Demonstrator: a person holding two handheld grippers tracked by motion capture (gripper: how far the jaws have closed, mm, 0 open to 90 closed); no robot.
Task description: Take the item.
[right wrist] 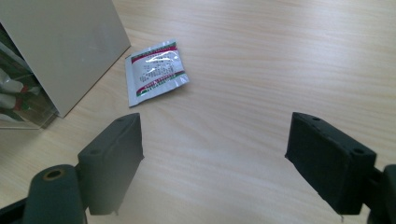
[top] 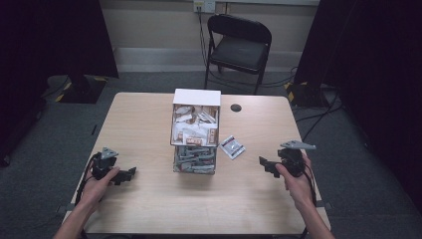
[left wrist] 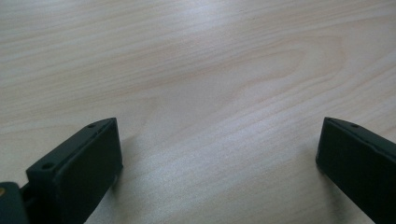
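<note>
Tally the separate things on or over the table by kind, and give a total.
Loose sachets on the table: 1, the sachet
Two-tier organiser boxes: 1, the organiser box, its packets too many to count
Claws: 2, the left claw and the right claw, both open and empty
Total: 4

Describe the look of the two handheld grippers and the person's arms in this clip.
Both the left gripper and the right gripper are black, each topped by a grey three-cornered plate and trailing a black cable. The gripper views show blocky black jaws with flat matte pads and small screw holes along the top edges; a brass-coloured fitting sits at the jaw base. The forearms are bare, with no sleeves or gloves visible.
</note>
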